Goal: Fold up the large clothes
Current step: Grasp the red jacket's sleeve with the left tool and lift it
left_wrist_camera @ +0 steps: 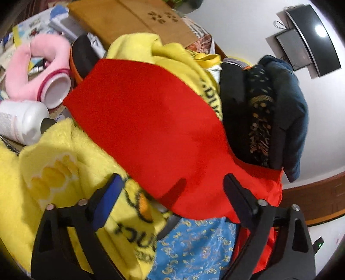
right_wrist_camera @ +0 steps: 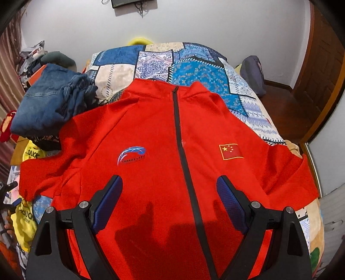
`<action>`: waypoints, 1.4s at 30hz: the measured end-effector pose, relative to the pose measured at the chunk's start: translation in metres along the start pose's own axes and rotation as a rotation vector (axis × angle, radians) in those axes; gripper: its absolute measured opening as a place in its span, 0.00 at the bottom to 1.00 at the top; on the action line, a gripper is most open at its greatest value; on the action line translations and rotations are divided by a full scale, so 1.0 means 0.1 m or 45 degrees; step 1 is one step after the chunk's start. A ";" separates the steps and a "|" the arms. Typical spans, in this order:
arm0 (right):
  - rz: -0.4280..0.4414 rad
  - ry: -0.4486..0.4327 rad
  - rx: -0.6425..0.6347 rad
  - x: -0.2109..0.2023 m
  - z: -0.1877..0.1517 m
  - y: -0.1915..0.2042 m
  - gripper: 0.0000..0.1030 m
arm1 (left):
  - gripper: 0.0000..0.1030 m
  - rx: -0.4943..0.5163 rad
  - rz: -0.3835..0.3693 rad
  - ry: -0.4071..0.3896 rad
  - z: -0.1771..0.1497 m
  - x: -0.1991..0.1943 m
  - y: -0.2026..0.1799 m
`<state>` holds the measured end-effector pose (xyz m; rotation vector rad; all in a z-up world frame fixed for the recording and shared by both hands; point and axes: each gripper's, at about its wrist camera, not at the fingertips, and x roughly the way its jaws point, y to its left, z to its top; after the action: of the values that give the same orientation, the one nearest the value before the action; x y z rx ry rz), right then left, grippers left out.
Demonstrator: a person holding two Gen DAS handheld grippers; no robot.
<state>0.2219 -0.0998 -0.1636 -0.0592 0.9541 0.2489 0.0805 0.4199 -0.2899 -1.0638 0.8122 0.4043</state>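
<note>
A red zip jacket [right_wrist_camera: 151,137] lies front up on the bed, collar at the far end, with a black zipper, a round logo and a flag patch. One sleeve [left_wrist_camera: 151,120] stretches left over a yellow fleece in the left wrist view. My left gripper [left_wrist_camera: 172,183] is open and empty, hovering at that sleeve's end. My right gripper [right_wrist_camera: 169,185] is open and empty just above the jacket's lower chest, its jaws on either side of the zipper.
A patchwork bedspread [right_wrist_camera: 194,69] covers the bed. Folded jeans [right_wrist_camera: 51,97] and dark clothes [left_wrist_camera: 269,112] are piled at the left. A yellow fleece [left_wrist_camera: 64,168], a white bottle [left_wrist_camera: 21,122], a pink pillow [left_wrist_camera: 25,71] and a cardboard box [left_wrist_camera: 129,19] lie beyond.
</note>
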 end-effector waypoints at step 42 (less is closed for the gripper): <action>0.039 -0.126 0.103 -0.33 0.03 -0.62 0.84 | 0.04 0.994 -0.152 -0.705 -0.60 -1.28 -3.58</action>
<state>0.2202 -0.1656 -0.1385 0.0412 0.8664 0.2391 0.2066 0.2158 0.0106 -0.2392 0.3418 0.2240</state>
